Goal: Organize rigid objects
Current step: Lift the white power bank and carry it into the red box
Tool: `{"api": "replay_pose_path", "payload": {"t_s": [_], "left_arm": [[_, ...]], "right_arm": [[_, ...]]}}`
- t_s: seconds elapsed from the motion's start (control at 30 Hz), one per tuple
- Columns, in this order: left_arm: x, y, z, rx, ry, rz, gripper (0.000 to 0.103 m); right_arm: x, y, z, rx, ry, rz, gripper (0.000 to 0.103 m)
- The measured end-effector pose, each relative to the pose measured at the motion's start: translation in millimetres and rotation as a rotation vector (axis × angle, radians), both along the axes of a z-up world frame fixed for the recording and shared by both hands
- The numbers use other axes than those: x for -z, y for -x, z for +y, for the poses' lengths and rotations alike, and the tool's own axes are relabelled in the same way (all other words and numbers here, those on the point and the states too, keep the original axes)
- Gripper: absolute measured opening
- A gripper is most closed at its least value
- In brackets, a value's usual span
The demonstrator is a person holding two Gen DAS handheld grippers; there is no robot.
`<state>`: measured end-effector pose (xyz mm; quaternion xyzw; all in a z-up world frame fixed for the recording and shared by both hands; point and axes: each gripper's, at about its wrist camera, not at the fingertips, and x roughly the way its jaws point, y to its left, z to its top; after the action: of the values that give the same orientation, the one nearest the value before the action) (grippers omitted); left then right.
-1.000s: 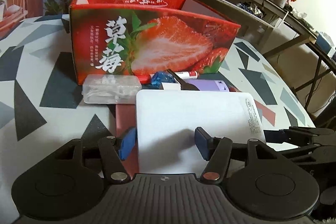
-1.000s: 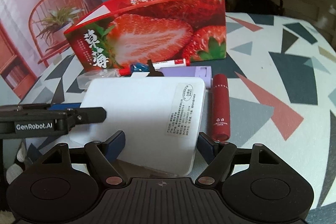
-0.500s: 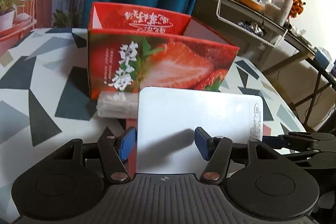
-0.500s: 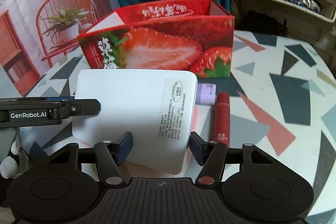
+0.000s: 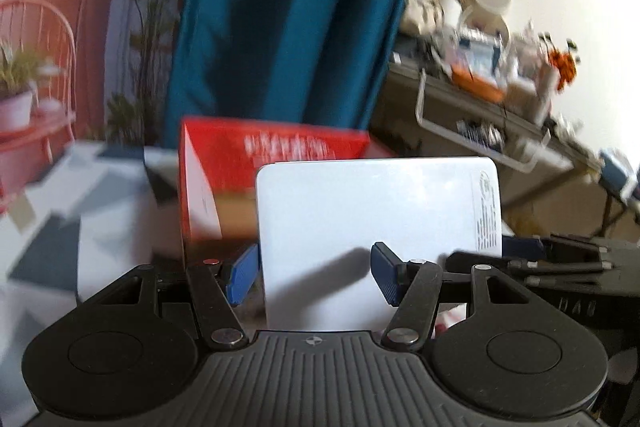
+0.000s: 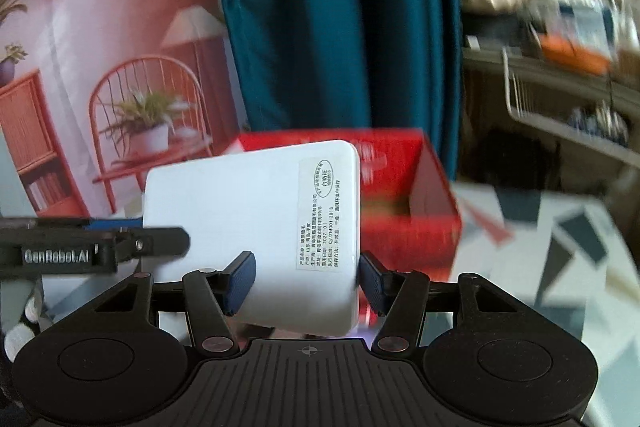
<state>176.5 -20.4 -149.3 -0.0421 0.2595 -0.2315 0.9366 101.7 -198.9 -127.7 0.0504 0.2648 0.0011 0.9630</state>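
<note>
A flat white box (image 5: 372, 227) with a printed label is held in the air between both grippers, in front of and above the open red strawberry carton (image 5: 276, 151). My left gripper (image 5: 312, 273) has its blue pads on the box's left part. My right gripper (image 6: 304, 281) is shut on the box's labelled end (image 6: 256, 223). The carton (image 6: 412, 195) shows behind the box with its brown inside visible. Each gripper's fingers appear in the other's view.
The table has a white cloth with grey and red triangles (image 6: 560, 239). A teal curtain (image 5: 288, 11) hangs behind the carton. A cluttered shelf with a wire basket (image 5: 480, 123) stands at the right. Small items under the box are hidden.
Both grippers have lifted the white box off the table and up toward the carton's top. The small items on the table have dropped out of sight.
</note>
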Motion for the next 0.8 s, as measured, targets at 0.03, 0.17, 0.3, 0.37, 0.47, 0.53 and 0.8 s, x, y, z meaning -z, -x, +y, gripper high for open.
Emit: {"api": "replay_pose_path", "payload": {"t_s": [0.03,0.17,0.3,0.37,0.47,0.53,0.8], "left_arm": [[-6.5,-7.2,-1.3,-0.006,0.005,-0.011,0.063],[-21.2,-42.4,-12.5,-0.033,0.008,-0.028,0.063],[-21.1,-82.3,-23.0,-0.064,0.001,0.006,0.063],[-15.2,-102.8,-26.8,-0.068,0.006,0.044,0.063],[-2.0,-123.5,-34.0,-0.066,-0.039,0.081,0.063],[5.7,-131.4,-36.6,-0.077,-0.063,0.118,0.063],[32.9,-149.5,-40.9,-0.072,-0.135,0.223,0.063]], "right_arm": [[-5.1,-7.8,-1.2,-0.005,0.016,-0.017,0.053],[-16.0,-45.9,-10.6,-0.012,0.051,-0.055,0.053],[-8.8,-89.6,-22.2,-0.031,0.07,-0.033,0.054],[-1.7,-111.6,-28.5,-0.027,0.064,-0.016,0.054],[9.5,-138.4,-37.6,-0.006,0.03,0.043,0.055],[19.4,-152.3,-42.6,-0.005,0.016,0.074,0.055],[60.3,-175.0,-58.0,0.027,-0.076,0.22,0.055]]}}
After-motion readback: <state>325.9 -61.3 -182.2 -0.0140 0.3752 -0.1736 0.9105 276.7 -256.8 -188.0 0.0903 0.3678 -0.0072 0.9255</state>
